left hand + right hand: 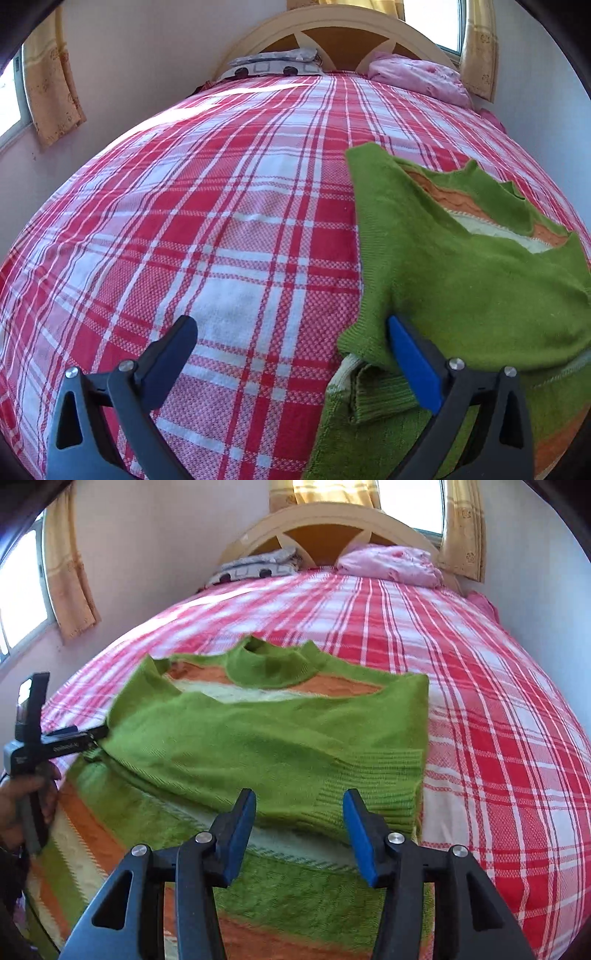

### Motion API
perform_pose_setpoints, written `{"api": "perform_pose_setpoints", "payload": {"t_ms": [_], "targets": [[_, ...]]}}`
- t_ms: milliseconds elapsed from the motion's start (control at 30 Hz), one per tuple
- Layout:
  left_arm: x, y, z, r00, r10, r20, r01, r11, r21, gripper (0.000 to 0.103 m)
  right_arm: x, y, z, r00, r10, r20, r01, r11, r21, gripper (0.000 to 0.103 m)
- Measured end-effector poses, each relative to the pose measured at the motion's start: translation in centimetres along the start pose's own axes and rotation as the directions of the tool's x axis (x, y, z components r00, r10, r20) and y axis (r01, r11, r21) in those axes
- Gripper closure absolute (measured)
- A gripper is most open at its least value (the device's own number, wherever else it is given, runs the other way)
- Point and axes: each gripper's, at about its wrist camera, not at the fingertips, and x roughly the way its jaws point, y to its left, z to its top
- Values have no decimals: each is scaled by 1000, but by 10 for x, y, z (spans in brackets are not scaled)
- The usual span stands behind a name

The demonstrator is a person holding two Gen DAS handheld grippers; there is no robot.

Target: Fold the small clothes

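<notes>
A small green sweater (258, 746) with orange and cream stripes lies on the red plaid bed, its sleeves folded across the body and its collar (269, 664) pointing to the headboard. It also shows at the right of the left wrist view (461, 288). My left gripper (291, 328) is open at the sweater's left edge, its right finger (410, 354) touching the folded sleeve. In the right wrist view this left gripper (74, 734) sits at the sweater's left side. My right gripper (299, 805) is open and empty just over the sweater's ribbed cuff (369, 790).
The red and white plaid bedspread (221, 240) covers the bed. A grey patterned pillow (273, 64) and a pink pillow (421, 79) lie by the cream headboard (332, 520). Walls with curtained windows stand close on both sides.
</notes>
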Motion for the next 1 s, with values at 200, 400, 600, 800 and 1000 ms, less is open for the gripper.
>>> {"api": "perform_pose_setpoints", "payload": {"t_ms": [200,400,600,800,1000], "targets": [[2,13,-2,1000,-21,-15,20,998,-67,0,29,-18,-3,996,36,-87,-27,995,101,52],[2,13,-3,999,-49,-16,48,997,-63,0,24,-11,-12,997,-26,-77,28,999,27,51],[-3,6,-4,1000,-2,10,3,1000,-24,0,25,4,-12,990,-99,-103,97,995,-28,47],[-10,-5,-5,997,67,49,-68,997,37,0,22,11,-26,987,-119,-109,114,992,-51,36],[-9,-7,-3,996,68,50,-71,996,54,0,21,12,-26,987,-123,-102,119,992,-49,33]]}}
